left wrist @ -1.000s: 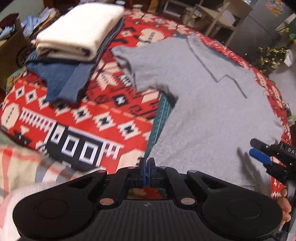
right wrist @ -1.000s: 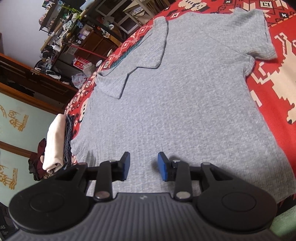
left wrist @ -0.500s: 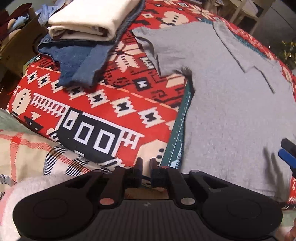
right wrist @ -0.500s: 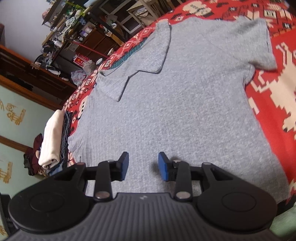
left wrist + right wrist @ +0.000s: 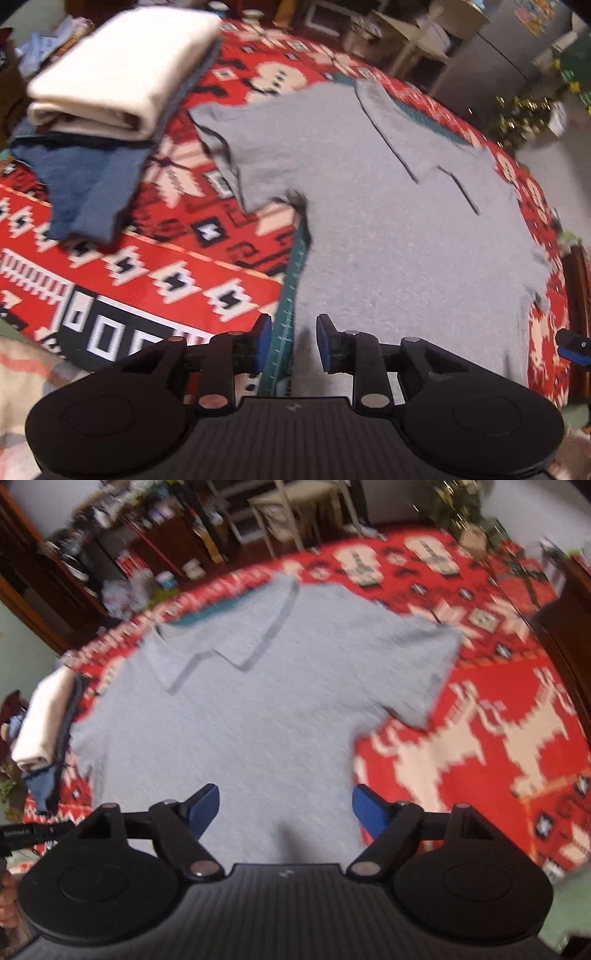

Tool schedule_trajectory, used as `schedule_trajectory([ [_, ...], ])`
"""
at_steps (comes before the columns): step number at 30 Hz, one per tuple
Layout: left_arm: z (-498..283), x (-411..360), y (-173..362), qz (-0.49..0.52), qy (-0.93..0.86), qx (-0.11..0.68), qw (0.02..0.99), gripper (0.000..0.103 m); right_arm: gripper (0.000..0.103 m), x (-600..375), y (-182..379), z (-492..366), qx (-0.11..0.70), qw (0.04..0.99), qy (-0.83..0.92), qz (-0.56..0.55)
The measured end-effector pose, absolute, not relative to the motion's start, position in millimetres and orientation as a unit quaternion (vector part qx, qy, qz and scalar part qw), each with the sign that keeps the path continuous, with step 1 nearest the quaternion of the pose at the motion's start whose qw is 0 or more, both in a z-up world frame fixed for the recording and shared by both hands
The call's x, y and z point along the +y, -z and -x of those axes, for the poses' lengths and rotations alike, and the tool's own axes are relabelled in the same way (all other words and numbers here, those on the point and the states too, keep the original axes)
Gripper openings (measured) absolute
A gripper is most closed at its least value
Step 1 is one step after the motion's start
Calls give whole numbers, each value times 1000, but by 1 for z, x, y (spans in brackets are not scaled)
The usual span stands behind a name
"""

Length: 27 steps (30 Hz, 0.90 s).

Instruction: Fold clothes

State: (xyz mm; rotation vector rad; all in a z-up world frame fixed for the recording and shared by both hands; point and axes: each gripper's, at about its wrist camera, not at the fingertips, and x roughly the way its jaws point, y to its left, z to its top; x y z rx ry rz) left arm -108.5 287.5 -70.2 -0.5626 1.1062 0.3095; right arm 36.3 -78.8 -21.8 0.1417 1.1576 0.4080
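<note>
A grey short-sleeved polo shirt [image 5: 388, 236] lies spread flat on a red patterned blanket [image 5: 155, 266], collar away from me; it is blurred in the right wrist view [image 5: 258, 716]. My left gripper [image 5: 293, 341] hovers over the shirt's near left hem and the green mat edge, its jaws opening with nothing pressed between the blue pads. Above the shirt's lower hem my right gripper [image 5: 286, 806] has its jaws opening wide, holding nothing. Its tip [image 5: 570, 349] shows at the left wrist view's right edge.
A stack of folded clothes, cream [image 5: 122, 70] on top of blue [image 5: 85, 184], sits on the blanket left of the shirt. A green cutting mat [image 5: 291, 295] peeks out under the shirt. Shelves, chairs and clutter [image 5: 177, 554] ring the far side.
The left jaws went from shut to partly apart, shifting toward the shirt's left hem. The right jaws spread much wider and the right gripper rose and rolled, showing more of the blanket.
</note>
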Motion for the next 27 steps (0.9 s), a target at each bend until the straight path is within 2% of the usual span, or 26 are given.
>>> schedule_trajectory([
  [2,105,286,74,262,-133,524,799,26,83,-82,27,-35,561,807,-177,-52],
  [5,102,286,75,256,-132,520,804,26,76,-91,39,-37,586,792,-161,-66],
  [8,103,291,77,270,-132,512,805,26,59,-101,51,-41,603,777,-147,-101],
  [10,104,297,78,283,-139,502,805,16,39,-100,53,-43,601,781,-140,-92],
  [11,105,302,78,294,-138,494,806,10,35,-97,52,-42,597,785,-144,-85],
  [12,106,306,78,306,-136,485,808,10,29,-94,51,-40,592,788,-149,-79],
  [19,107,334,77,388,-140,400,819,11,30,-91,46,-43,550,811,-168,-108],
  [21,106,344,81,418,-145,379,813,16,30,-97,49,-49,547,811,-160,-133],
  [27,95,366,95,468,-159,356,793,18,33,-118,63,-74,533,815,-113,-197],
])
